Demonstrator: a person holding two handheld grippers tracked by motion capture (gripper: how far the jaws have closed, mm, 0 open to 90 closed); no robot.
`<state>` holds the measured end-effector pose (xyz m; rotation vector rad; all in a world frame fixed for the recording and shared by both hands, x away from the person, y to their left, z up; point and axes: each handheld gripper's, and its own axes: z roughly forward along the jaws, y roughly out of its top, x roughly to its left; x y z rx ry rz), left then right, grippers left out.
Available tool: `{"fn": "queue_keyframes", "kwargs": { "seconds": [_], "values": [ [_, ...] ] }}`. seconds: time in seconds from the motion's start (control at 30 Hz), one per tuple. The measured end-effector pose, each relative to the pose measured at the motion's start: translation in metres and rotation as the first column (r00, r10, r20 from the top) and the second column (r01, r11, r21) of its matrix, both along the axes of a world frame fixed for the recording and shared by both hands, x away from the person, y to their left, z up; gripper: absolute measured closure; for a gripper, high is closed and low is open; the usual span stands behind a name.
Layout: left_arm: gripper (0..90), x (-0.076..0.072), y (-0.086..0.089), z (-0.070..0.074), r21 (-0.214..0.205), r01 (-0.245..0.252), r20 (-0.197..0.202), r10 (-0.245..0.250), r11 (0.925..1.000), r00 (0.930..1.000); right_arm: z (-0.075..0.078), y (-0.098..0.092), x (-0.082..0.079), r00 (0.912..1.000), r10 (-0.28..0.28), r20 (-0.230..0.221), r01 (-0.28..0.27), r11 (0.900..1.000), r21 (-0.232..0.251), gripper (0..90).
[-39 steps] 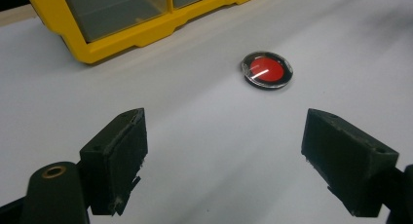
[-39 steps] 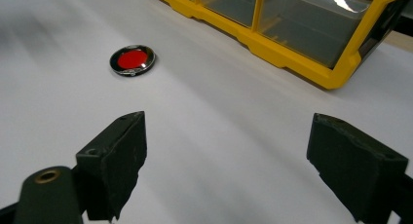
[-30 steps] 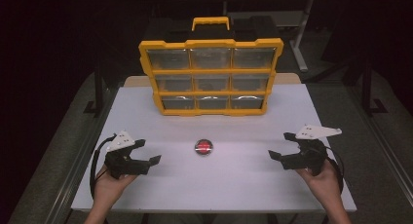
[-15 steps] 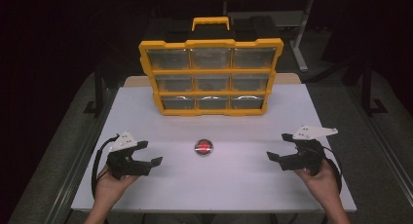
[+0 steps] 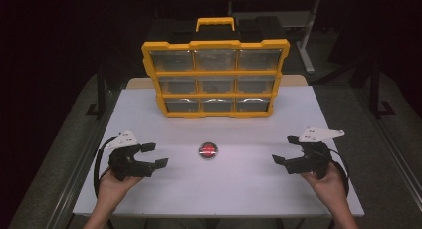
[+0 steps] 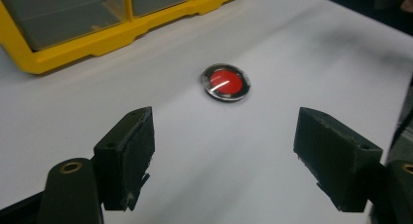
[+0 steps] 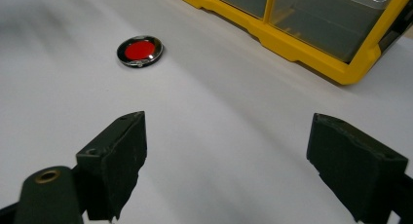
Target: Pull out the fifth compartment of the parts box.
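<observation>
A small round disc [image 5: 208, 150] with a red centre and a shiny rim lies flat on the white table [image 5: 239, 189], midway between the two grippers. My left gripper [image 5: 155, 155] is held low at the left and points at the disc. Its jaws are open and have just been closing a little, with nothing between them. In the left gripper view the disc [image 6: 225, 82] lies beyond the gripper [image 6: 224, 156]. My right gripper [image 5: 284, 150] is open at the right, also aimed inward. In the right gripper view the disc [image 7: 140, 50] is far off to the upper left of the gripper [image 7: 226, 160].
A yellow organizer case [image 5: 215, 79] with clear compartment lids and a carry handle stands propped at the back of the table. Its lower edge [image 6: 73, 44] and corner [image 7: 292, 44] are near in both gripper views. Dark floor surrounds the table.
Both hands stay almost where they were. The disc and the case have not moved.
</observation>
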<state>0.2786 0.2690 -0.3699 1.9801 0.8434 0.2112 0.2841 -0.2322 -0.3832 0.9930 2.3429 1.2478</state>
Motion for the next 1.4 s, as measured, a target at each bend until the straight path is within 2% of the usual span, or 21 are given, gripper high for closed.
{"fn": "queue_keyframes", "kwargs": {
  "seconds": [0.03, 0.2, 0.27, 0.33, 0.37, 0.4, 0.43, 0.73, 0.77, 0.83, 0.87, 0.93, 1.03, 1.07, 1.1, 1.27, 1.33, 1.4],
  "values": [
    [22.8, 0.000, 0.000, 0.001, -0.020, 0.003, -0.011, -0.004, 0.9998, 0.9999, 0.000, 0.000, 0.000, 1.0000, 0.001, 0.000, -0.001, 1.0000, -0.001, 13.8],
    [25.2, 0.003, 0.000, 0.006, -0.039, 0.024, -0.012, -0.024, 0.9990, 0.9996, 0.001, 0.001, 0.000, 1.0000, 0.001, -0.003, -0.001, 1.0000, 0.000, 13.8],
    [25.2, 0.006, -0.002, 0.010, -0.075, 0.031, -0.029, -0.034, 0.9967, 0.9990, 0.000, 0.001, 0.000, 1.0000, 0.003, -0.004, -0.003, 1.0000, -0.002, 13.8],
    [25.2, 0.008, -0.003, 0.011, -0.076, 0.041, -0.034, -0.044, 0.9963, 0.9985, 0.000, 0.001, 0.000, 1.0000, 0.004, -0.004, -0.004, 1.0000, -0.001, 13.8],
    [25.2, 0.009, -0.006, 0.014, -0.100, 0.048, -0.043, -0.052, 0.9939, 0.9977, 0.000, 0.002, 0.001, 1.0000, 0.010, -0.001, -0.010, 1.0000, -0.001, 13.8],
    [25.2, 0.009, -0.006, 0.014, -0.100, 0.048, -0.043, -0.052, 0.9939, 0.9977, 0.000, 0.002, 0.001, 1.0000, 0.010, -0.001, -0.010, 1.0000, -0.001, 13.8],
    [25.3, 0.010, -0.010, 0.018, -0.132, 0.055, -0.052, -0.062, 0.9897, 0.9967, 0.001, 0.003, 0.001, 1.0000, 0.009, -0.004, -0.009, 1.0000, 0.003, 13.8],
    [27.1, 0.024, -0.025, 0.031, -0.201, 0.061, -0.081, -0.078, 0.9778, 0.9936, 0.002, 0.003, 0.001, 0.9999, 0.014, 0.004, -0.014, 0.9999, 0.001, 13.8],
    [27.2, 0.029, -0.029, 0.034, -0.220, 0.055, -0.089, -0.077, 0.9739, 0.9931, 0.002, 0.003, 0.002, 0.9998, 0.017, 0.008, -0.017, 0.9998, 0.004, 13.8],
    [27.8, 0.032, -0.031, 0.035, -0.226, 0.060, -0.088, -0.082, 0.9723, 0.9927, 0.003, 0.003, 0.002, 0.9998, 0.017, 0.008, -0.017, 0.9998, 0.004, 13.8],
    [28.5, 0.036, -0.036, 0.037, -0.245, 0.060, -0.095, -0.086, 0.9675, 0.9917, 0.003, 0.004, 0.002, 0.9999, 0.015, 0.004, -0.015, 0.9999, 0.004, 13.8],
    [29.8, 0.039, -0.038, 0.039, -0.249, 0.065, -0.099, -0.092, 0.9662, 0.9908, 0.003, 0.004, 0.002, 0.9999, 0.016, 0.002, -0.016, 0.9999, 0.004, 13.8],
    [30.9, 0.050, -0.045, 0.045, -0.296, 0.044, -0.109, -0.079, 0.9542, 0.9909, 0.002, 0.004, 0.003, 0.9998, 0.019, 0.000, -0.019, 0.9998, 0.001, 13.8],
    [31.3, 0.050, -0.045, 0.045, -0.296, 0.044, -0.109, -0.079, 0.9542, 0.9909, 0.002, 0.004, 0.003, 0.9998, 0.019, 0.000, -0.019, 0.9998, 0.001, 13.8],
    [32.1, 0.055, -0.048, 0.047, -0.307, 0.039, -0.103, -0.074, 0.9509, 0.9920, 0.002, 0.004, 0.004, 0.9998, 0.019, 0.003, -0.019, 0.9998, -0.001, 13.8],
    [32.9, 0.068, -0.057, 0.050, -0.323, 0.004, -0.123, -0.046, 0.9465, 0.9913, 0.002, 0.004, 0.004, 0.9998, 0.022, 0.003, -0.022, 0.9997, 0.006, 13.8],
    [34.0, 0.074, -0.061, 0.050, -0.339, -0.012, -0.132, -0.035, 0.9407, 0.9906, 0.002, 0.004, 0.005, 0.9997, 0.024, 0.004, -0.024, 0.9997, 0.003, 13.8],
    [34.3, 0.077, -0.063, 0.050, -0.341, -0.022, -0.137, -0.026, 0.9398, 0.9903, 0.002, 0.004, 0.004, 0.9997, 0.022, -0.002, -0.022, 0.9997, 0.004, 13.8]
  ]
}}
